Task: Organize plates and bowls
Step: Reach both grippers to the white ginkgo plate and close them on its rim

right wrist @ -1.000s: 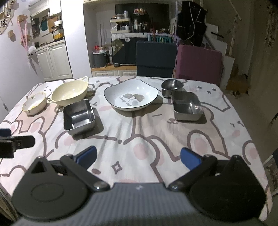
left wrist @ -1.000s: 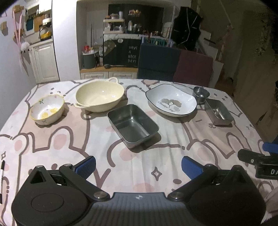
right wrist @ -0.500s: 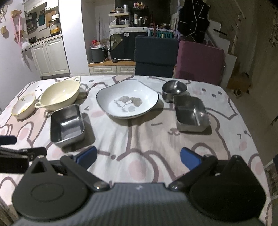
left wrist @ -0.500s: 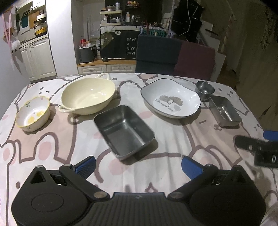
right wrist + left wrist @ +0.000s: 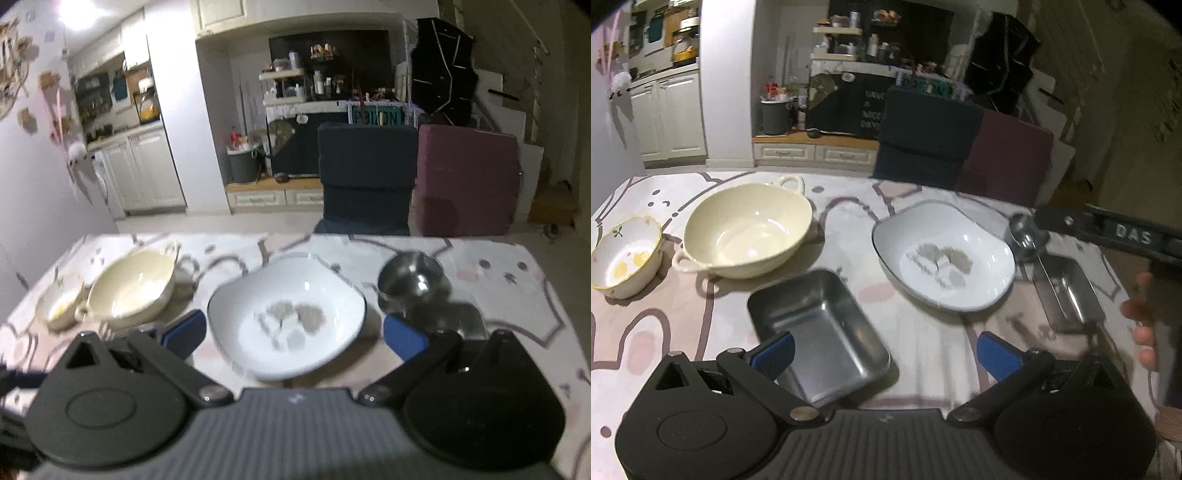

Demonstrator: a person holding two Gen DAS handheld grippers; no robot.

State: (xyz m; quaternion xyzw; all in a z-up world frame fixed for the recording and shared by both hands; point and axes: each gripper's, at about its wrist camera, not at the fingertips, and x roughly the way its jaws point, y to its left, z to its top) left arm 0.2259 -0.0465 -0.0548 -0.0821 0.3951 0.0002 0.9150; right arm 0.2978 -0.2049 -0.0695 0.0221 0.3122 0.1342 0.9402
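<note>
Right wrist view: right tongs (image 5: pixel 294 330) spread wide, straddling white plate (image 5: pixel 286 317), likely lining up grasp. Left tongs (image 5: pixel 885 349) spread, empty, over steel tray (image 5: pixel 820 328) left of plate.

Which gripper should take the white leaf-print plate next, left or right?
Right. The right gripper is open with the white plate centred between its fingers. The left gripper is open over the steel tray.

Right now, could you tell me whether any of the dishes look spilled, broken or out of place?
Nothing stands out. The cream bowl, white plate and steel tray all sit upright and empty on the tablecloth, none chipped or tipped as far as the blur allows.
</note>
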